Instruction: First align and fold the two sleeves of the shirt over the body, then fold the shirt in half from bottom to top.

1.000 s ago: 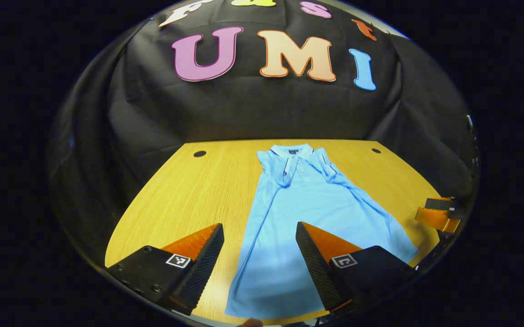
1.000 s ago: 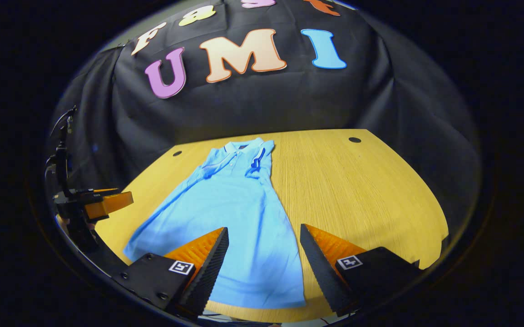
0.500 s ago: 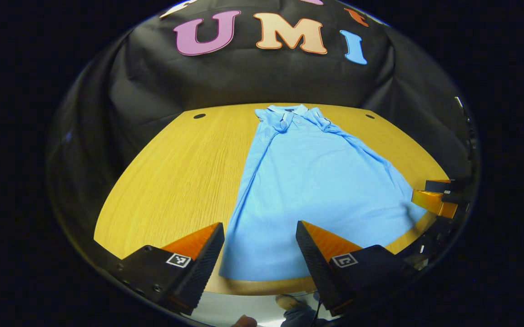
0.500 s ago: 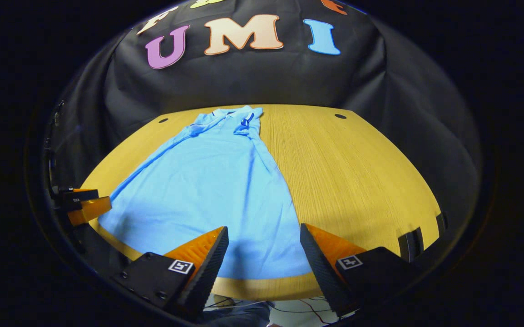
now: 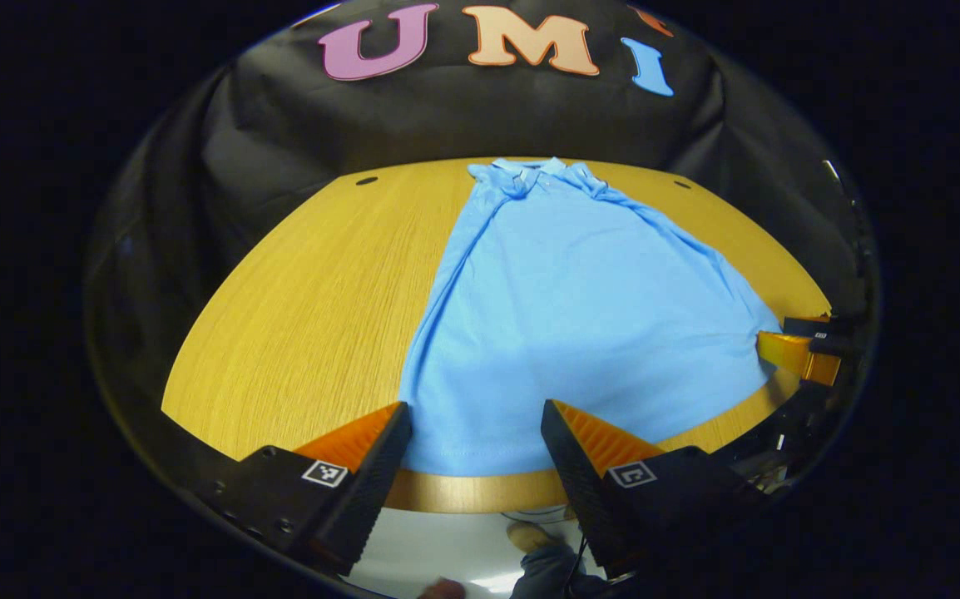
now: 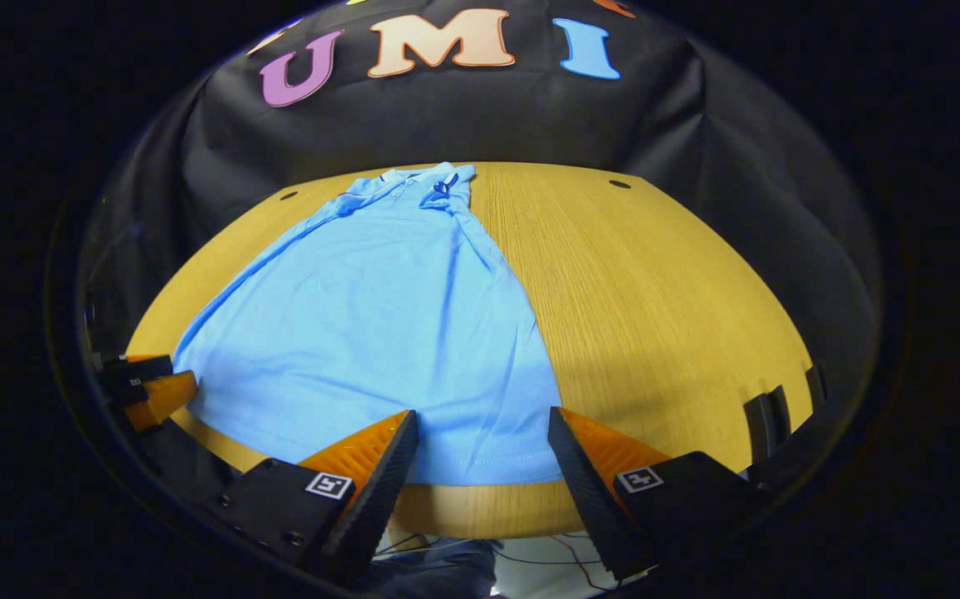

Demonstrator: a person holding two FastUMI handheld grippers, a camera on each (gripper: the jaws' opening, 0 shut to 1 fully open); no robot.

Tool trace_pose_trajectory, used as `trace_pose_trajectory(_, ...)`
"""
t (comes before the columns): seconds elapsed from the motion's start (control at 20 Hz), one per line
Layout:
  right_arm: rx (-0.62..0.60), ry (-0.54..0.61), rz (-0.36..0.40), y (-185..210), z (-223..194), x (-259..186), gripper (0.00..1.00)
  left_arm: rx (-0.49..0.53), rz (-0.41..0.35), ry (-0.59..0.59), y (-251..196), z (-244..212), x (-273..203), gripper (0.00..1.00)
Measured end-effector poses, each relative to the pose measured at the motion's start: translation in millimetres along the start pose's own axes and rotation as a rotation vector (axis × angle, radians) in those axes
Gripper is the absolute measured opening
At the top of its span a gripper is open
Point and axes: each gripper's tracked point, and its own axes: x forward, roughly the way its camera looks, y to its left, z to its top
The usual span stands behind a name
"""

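A light blue polo shirt [image 5: 580, 308] [image 6: 380, 308] lies flat on the wooden table [image 5: 314, 299] [image 6: 655, 308], collar toward the wall, both sleeves folded in over the body. Its bottom hem lies near the table's front edge. My left gripper [image 5: 473, 424] hovers open above the hem's left corner, nothing between its fingers. My right gripper [image 6: 480, 433] hovers open above the hem's right corner, also empty. Each gripper shows at the edge of the other's view: the right gripper [image 5: 804, 349] and the left gripper [image 6: 147, 387].
Black cloth walls close in the table at the back and sides. Small dark holes [image 5: 366, 180] [image 6: 619, 184] mark the table's far corners. Bare wood lies left and right of the shirt. Below the front edge a person's shoe [image 5: 530, 537] and cables show on the floor.
Both grippers have drawn back toward the table's front edge and now sit over the shirt's hem; the front edge and floor have come into view. The shirt has not moved.
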Motion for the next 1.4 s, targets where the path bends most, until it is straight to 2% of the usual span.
trace_pose_trajectory(0.05, -0.014, -0.005, 0.007, 0, 1, 1, 0.99, 0.002, -0.001, -0.033, -1, 6, -2, 0.98)
trace_pose_trajectory(0.15, -0.041, -0.020, 0.045, 11, 0, 0, 0.92, 0.014, -0.015, -0.047, -5, 5, 1, 0.97)
trace_pose_trajectory(0.2, -0.042, -0.024, 0.059, 15, -1, -1, 0.73, 0.023, -0.037, -0.055, -11, 5, 2, 0.95)
trace_pose_trajectory(0.25, -0.037, -0.023, 0.074, 20, -2, 0, 0.55, 0.038, -0.047, -0.061, -15, 4, 4, 0.80)
trace_pose_trajectory(0.3, -0.024, -0.019, 0.088, 25, -3, -1, 0.36, 0.040, -0.063, -0.065, -20, 4, 5, 0.69)
trace_pose_trajectory(0.35, -0.014, -0.021, 0.091, 27, -3, 0, 0.28, 0.036, -0.069, -0.068, -24, 5, 5, 0.52)
trace_pose_trajectory(0.4, -0.010, -0.018, 0.093, 28, -2, 0, 0.10, 0.032, -0.078, -0.076, -27, 6, 8, 0.41)
trace_pose_trajectory(0.45, -0.008, -0.013, 0.103, 29, -2, 0, 0.06, 0.019, -0.090, -0.081, -32, 7, 8, 0.27)
trace_pose_trajectory(0.5, 0.001, -0.008, 0.111, 29, -1, 2, 0.06, -0.004, -0.089, -0.088, -33, 8, 9, 0.18)
trace_pose_trajectory(0.55, 0.009, 0.004, 0.118, 29, -3, 1, 0.02, -0.026, -0.086, -0.081, -33, 8, 10, 0.00)
trace_pose_trajectory(0.75, 0.048, 0.004, 0.134, 31, 2, -1, 0.03, -0.094, -0.078, -0.032, -35, 11, 12, 0.00)
trace_pose_trajectory(0.8, 0.072, -0.004, 0.141, 32, 8, -4, 0.00, -0.114, -0.086, -0.018, -36, 10, 11, 0.00)
trace_pose_trajectory(0.9, 0.094, -0.047, 0.142, 31, 28, -10, 0.03, -0.152, -0.100, -0.013, -38, 19, 9, 0.00)
trace_pose_trajectory(1.4, 0.102, -0.300, 0.170, 49, 165, -44, 0.02, -0.172, -0.141, -0.224, -10, 143, -16, 0.00)
